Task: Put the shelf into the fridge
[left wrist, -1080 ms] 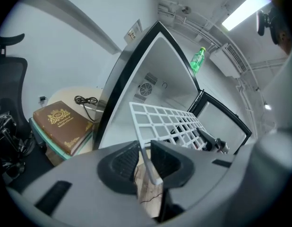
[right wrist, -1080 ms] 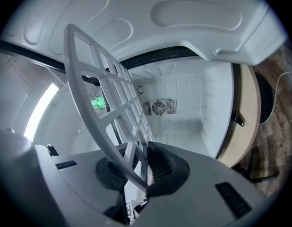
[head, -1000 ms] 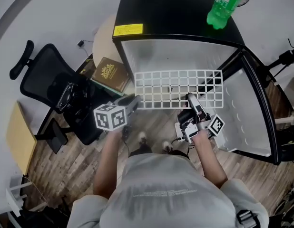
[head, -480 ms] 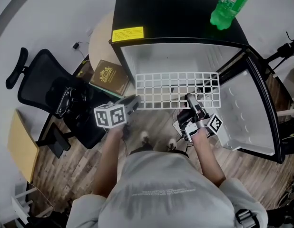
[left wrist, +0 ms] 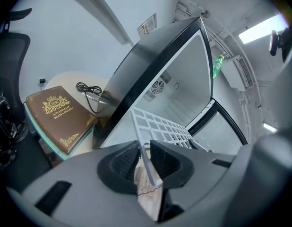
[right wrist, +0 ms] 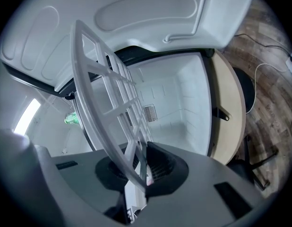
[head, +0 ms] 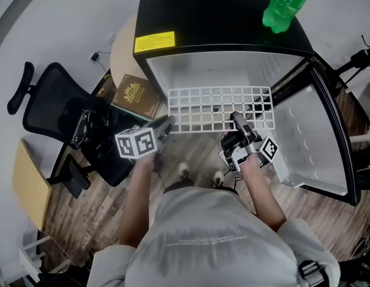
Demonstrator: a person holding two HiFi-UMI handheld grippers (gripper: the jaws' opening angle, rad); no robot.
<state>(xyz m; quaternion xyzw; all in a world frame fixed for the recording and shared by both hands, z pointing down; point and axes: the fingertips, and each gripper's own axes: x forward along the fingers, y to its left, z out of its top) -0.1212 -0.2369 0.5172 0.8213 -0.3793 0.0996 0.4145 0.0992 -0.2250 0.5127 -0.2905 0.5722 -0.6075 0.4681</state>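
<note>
A white wire grid shelf (head: 221, 108) hangs level in front of the open black fridge (head: 221, 17), at the mouth of its white inside (head: 221, 70). My left gripper (head: 167, 124) is shut on the shelf's near left corner. In the left gripper view its jaws (left wrist: 145, 161) pinch the shelf's edge wire (left wrist: 160, 126). My right gripper (head: 236, 120) is shut on the near edge right of the middle. The right gripper view shows the shelf (right wrist: 108, 93) rising steeply from between those jaws (right wrist: 139, 167).
The fridge door (head: 314, 142) stands open at the right. A green bottle (head: 284, 5) stands on the fridge top. Left of the fridge are a round table with a brown book (head: 137, 95) and a cable (left wrist: 89, 88), and a black office chair (head: 59, 109).
The shelf has sunk a little in front of the fridge opening, with both grippers still shut on it. The right gripper has dropped and rolled slightly.
</note>
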